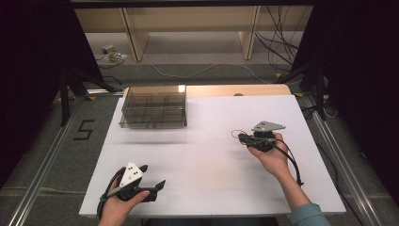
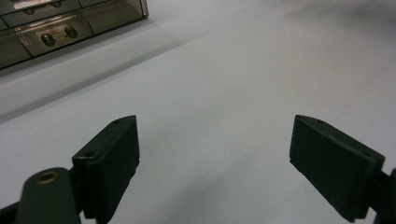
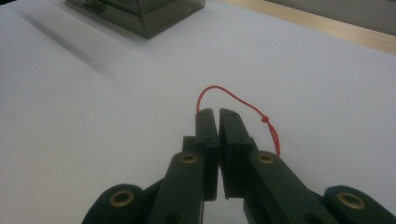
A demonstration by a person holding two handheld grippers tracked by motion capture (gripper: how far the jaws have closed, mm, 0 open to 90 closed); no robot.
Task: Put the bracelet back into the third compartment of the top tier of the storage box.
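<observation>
Red string (image 3: 243,105) is pinched between the closed jaws of the right gripper (image 3: 213,113), looping just above the white table (image 1: 202,160). The left gripper (image 2: 215,149) is held spread and empty. Carrying is judged underway; the smoked-plastic drawer organizer (image 1: 154,107), well apart, must be reached next.

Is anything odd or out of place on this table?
Only a thin red string: it loops out from between the shut jaws of the right gripper, pinched there. The smoky drawer box sits squarely on the white table; nothing spilled.
</observation>
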